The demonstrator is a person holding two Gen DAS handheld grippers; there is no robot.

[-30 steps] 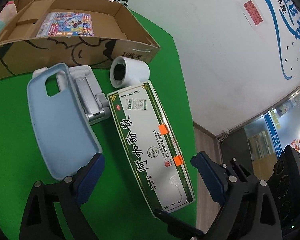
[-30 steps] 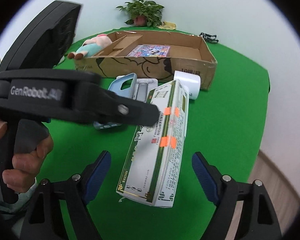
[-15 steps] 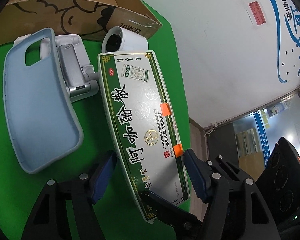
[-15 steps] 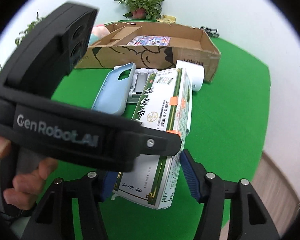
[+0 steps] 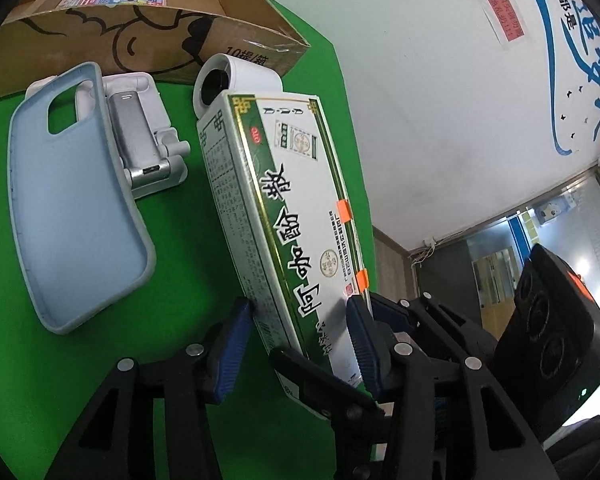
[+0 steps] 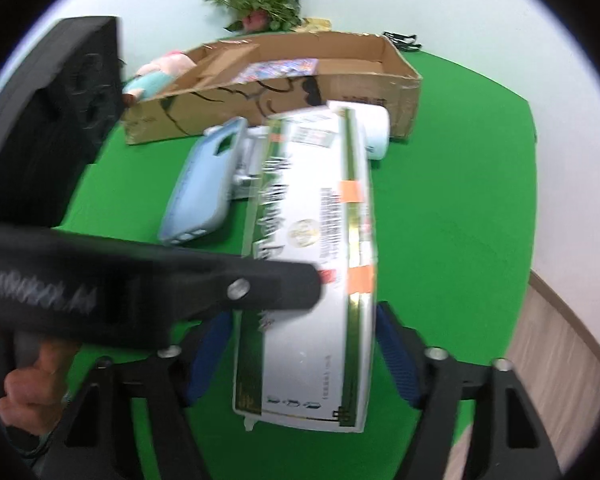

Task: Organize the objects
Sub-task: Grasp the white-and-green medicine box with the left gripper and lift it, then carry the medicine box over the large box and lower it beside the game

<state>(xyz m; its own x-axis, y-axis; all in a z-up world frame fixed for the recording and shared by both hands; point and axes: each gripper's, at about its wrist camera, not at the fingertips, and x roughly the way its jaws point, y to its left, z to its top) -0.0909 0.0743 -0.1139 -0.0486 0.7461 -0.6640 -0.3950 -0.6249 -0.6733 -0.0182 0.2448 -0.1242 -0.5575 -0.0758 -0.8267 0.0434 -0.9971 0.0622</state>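
We now have the long green-and-white box (image 5: 296, 216) tipped up on one long edge, where a second ago it lay flat on the green worktop (image 5: 188, 240) just beside the light blue phone case (image 5: 72, 208). Over that second the left gripper (image 5: 300, 344) came from standing wide and short of the box to bracketing its near end; its jaws are closing, and the blue pads look to be pressing both faces. The right gripper (image 6: 300, 356) also straddles the near end, but its jaws are opening (a sliver of gap shows at the right pad, so we read it as letting go). The far end of the box rests close to the white roll (image 5: 236, 76), in front of the cardboard carton (image 5: 204, 36). In our judgement, this is a handover of grip: the left gripper takes the box for a lift toward the carton.
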